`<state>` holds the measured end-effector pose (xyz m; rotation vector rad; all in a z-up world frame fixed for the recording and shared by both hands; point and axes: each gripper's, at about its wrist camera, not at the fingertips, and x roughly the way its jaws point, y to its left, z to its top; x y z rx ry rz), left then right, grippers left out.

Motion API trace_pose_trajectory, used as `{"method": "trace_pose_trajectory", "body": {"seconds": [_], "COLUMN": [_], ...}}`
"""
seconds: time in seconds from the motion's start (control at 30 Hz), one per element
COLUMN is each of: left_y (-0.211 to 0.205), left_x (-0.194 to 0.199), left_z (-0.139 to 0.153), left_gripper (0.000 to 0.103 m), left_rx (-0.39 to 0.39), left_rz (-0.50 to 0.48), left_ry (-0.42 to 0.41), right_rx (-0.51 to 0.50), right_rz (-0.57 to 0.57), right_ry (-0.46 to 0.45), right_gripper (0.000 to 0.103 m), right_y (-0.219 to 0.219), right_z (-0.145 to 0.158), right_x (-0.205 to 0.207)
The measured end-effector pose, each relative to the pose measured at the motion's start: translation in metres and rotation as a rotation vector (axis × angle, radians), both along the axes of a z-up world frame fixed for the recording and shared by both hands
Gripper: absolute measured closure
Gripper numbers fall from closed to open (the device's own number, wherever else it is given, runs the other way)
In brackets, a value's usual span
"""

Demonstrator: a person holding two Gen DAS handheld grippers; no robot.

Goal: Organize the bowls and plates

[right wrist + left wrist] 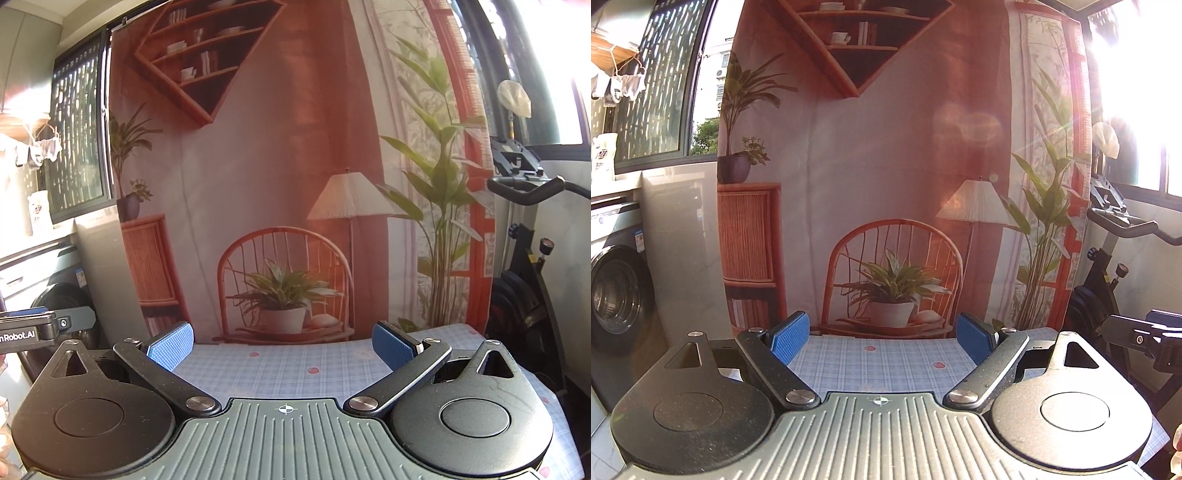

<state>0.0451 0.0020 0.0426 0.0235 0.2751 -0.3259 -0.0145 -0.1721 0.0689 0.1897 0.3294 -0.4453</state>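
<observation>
Now both tongs [882,338] [282,345] spread, empty, above checked tablecloth [886,365].

Checked tablecloth [886,360], printed backdrop [886,166], washing machine [617,291], exercise bike [524,266]

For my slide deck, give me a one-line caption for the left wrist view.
Left gripper open and empty above a blue checked tablecloth, facing a printed room backdrop; no plates or bowls in view.

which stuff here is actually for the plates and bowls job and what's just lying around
For the job:
- left gripper, jaws open, nothing between them
- right gripper, jaws open, nothing between them
- checked tablecloth
- no real plates or bowls in view

Just around:
- printed backdrop
- washing machine
- exercise bike
</observation>
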Motion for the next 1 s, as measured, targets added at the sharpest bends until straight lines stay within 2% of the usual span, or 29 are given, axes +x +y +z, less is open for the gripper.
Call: {"method": "trace_pose_trajectory", "body": {"seconds": [1.0], "left_y": [0.0012], "left_x": [-0.0020], "left_z": [-0.0017], "left_gripper": [0.015], "left_rx": [0.013], "left_rz": [-0.027], "left_ry": [-0.002], "right_rx": [0.005], "right_rz": [-0.018], "right_ry": [0.010], "right_gripper": [0.000], "right_y": [-0.0029], "right_z": [-0.0024], "right_x": [0.0000]}}
